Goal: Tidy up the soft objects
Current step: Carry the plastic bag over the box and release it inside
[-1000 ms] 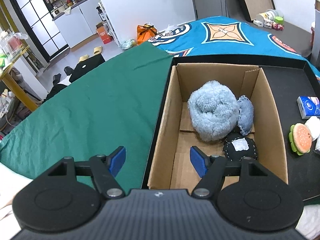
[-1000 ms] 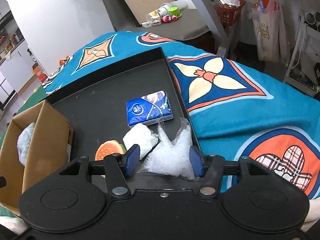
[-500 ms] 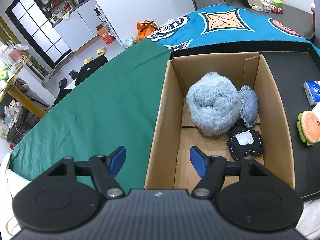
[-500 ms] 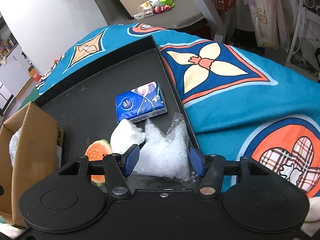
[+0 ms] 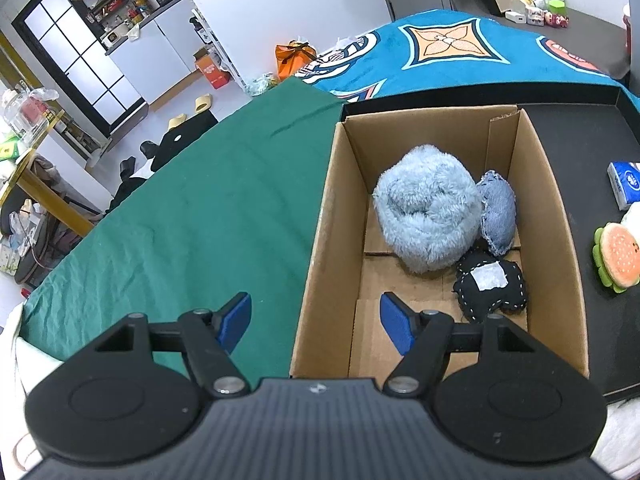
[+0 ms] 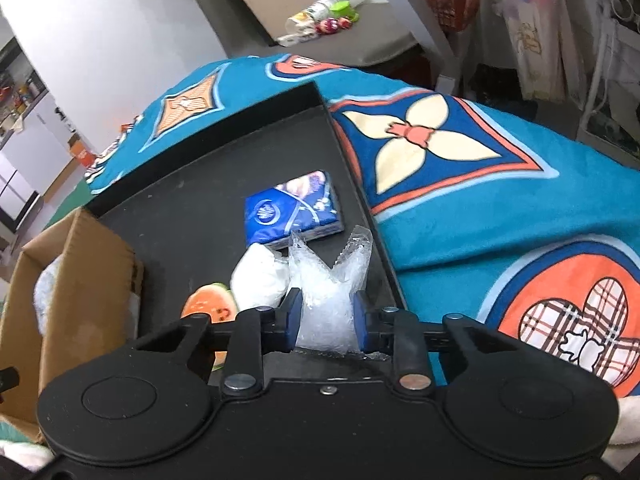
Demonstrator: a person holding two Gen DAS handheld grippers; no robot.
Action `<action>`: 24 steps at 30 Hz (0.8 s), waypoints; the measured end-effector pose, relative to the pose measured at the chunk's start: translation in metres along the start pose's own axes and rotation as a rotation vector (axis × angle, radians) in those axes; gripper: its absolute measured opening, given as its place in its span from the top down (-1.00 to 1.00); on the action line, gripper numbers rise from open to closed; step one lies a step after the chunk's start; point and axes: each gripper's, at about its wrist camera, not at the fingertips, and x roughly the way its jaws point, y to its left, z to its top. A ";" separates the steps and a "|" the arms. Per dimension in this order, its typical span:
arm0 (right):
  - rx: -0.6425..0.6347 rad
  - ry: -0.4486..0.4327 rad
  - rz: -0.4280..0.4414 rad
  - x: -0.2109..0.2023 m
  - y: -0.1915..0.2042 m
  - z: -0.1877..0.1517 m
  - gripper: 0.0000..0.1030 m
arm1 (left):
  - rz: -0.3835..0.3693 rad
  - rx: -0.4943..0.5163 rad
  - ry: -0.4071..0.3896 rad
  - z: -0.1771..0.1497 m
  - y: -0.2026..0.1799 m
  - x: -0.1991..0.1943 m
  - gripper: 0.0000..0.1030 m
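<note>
Right gripper (image 6: pixel 326 322) pinches a clear crinkly plastic bag (image 6: pixel 328 296) between its blue pads, over the black tray (image 6: pixel 192 208). White pouch (image 6: pixel 260 276) just left of it, burger plush (image 6: pixel 210 310) further left, blue tissue pack (image 6: pixel 292 210) ahead. Left gripper (image 5: pixel 316 322) spread wide, holding nothing, straddling the near-left wall of the cardboard box (image 5: pixel 320 248); fluffy blue ball (image 5: pixel 428 210), denim cushion (image 5: pixel 498 210) and black patch cushion (image 5: pixel 490 286) lie inside, ahead-right.
</note>
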 end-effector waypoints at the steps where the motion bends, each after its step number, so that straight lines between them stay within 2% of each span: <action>1: -0.009 -0.003 0.005 -0.002 0.002 0.000 0.49 | -0.002 -0.001 -0.002 -0.001 0.001 -0.001 -0.35; 24: -0.105 -0.062 0.050 -0.041 0.043 0.010 0.49 | -0.073 -0.081 -0.022 -0.006 0.020 -0.006 -0.35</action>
